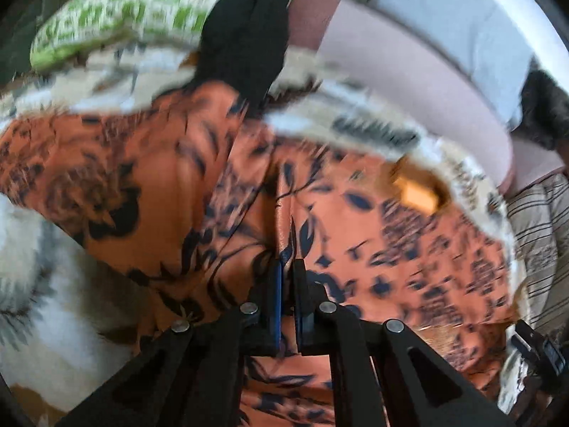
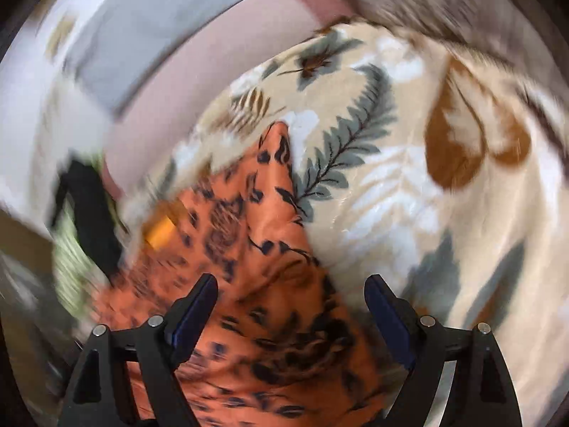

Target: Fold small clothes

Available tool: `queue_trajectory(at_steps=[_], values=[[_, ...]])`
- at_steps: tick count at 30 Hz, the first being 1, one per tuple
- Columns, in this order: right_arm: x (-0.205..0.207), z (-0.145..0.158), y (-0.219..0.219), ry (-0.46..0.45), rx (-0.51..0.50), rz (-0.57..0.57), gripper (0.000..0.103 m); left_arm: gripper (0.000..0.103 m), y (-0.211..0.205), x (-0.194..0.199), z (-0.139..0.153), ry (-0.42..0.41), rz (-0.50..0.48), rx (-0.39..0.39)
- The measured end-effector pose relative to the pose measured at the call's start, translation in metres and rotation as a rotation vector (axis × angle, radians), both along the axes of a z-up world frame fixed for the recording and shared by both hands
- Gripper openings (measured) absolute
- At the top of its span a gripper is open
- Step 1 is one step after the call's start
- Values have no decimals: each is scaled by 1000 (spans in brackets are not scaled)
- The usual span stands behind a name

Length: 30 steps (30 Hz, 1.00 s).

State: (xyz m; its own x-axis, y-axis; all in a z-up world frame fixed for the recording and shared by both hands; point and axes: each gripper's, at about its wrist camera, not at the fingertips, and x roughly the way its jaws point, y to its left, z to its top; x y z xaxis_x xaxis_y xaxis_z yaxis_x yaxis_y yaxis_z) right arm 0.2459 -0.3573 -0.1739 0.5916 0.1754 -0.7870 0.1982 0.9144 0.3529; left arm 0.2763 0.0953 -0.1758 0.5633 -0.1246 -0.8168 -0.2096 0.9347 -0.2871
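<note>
Orange floral-print garment (image 1: 199,178), spread in loose folds over the leaf-patterned blanket (image 2: 409,185) and filling the centre of both views; no tidy fold is yet visible, so the task appears to be at an early stage. Left hand-held gripper (image 1: 288,267), lower centre, is clenched on a ridge of the garment. Right hand-held gripper (image 2: 291,284) is released, jaws wide apart above the cloth. Black item (image 1: 245,35) and green-checked cloth (image 1: 117,3) lie at upper left.

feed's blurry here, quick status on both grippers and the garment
Left gripper shut on orange floral garment. Right gripper open over the same cloth, nothing held. Garment rumpled on leaf-print blanket, not yet folded. Black cloth lies beyond, not obstructing.
</note>
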Motion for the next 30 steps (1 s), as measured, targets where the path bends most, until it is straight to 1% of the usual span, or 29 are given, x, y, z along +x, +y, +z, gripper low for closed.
queue_trajectory(at_steps=[2,4,5,6,7,8,10,11,12,13,14,15,16,18,19,20,21,22,23,25,27,28,29,30], values=[[7,3,20,4,-157,105,86,5,4,3,-6,4,3,-24],[16,1,30,7,-250,155,86,5,5,3,-4,1,-3,-28],[23,-2,32,16,-265,177,80,5,4,4,-3,2,-9,-19],[31,-9,29,40,-255,183,49,6,3,5,-5,7,-15,-11],[38,-15,25,82,-238,171,23,6,3,4,-8,9,-18,-6],[43,-20,17,102,-190,148,25,6,4,4,-8,8,-20,-6],[38,-21,1,106,-88,101,25,7,4,5,-8,5,-23,-1],[34,-18,-3,95,-55,100,26,7,3,6,-9,3,-28,9],[30,-13,-9,79,10,111,28,8,2,5,-9,-2,-33,20],[28,-10,-17,70,69,116,36,8,3,4,-9,-8,-35,26],[28,-5,-28,53,125,98,42,8,1,5,-9,-14,-38,35],[29,-1,-35,32,155,76,65,8,0,5,-10,-17,-39,38],[33,4,-43,0,197,56,77,9,1,5,-10,-19,-38,38],[47,5,-54,-18,284,35,78,9,1,5,-11,-22,-36,32],[57,1,-57,-13,314,24,78,9,1,6,-12,-23,-35,31],[70,-7,-58,18,332,24,78,10,1,4,-12,-24,-36,31],[87,-22,-56,109,343,47,76,10,1,5,-12,-25,-38,32],[94,-35,-52,167,356,64,40,10,1,5,-12,-25,-38,32],[97,-44,-48,205,343,74,13,10,1,3,-12,-29,-42,32],[88,-39,-49,171,311,54,13,10,2,2,-12,-37,-50,35],[78,-43,-57,155,276,-6,14,10,-1,2,-12,-44,-57,56],[76,-48,-59,143,290,-10,19,10,-2,1,-12,-48,-62,67],[78,-50,-62,129,310,1,22,10,-3,0,-12,-56,-69,77],[79,-45,-63,111,325,16,23,10,-2,0,-12,-60,-72,77]])
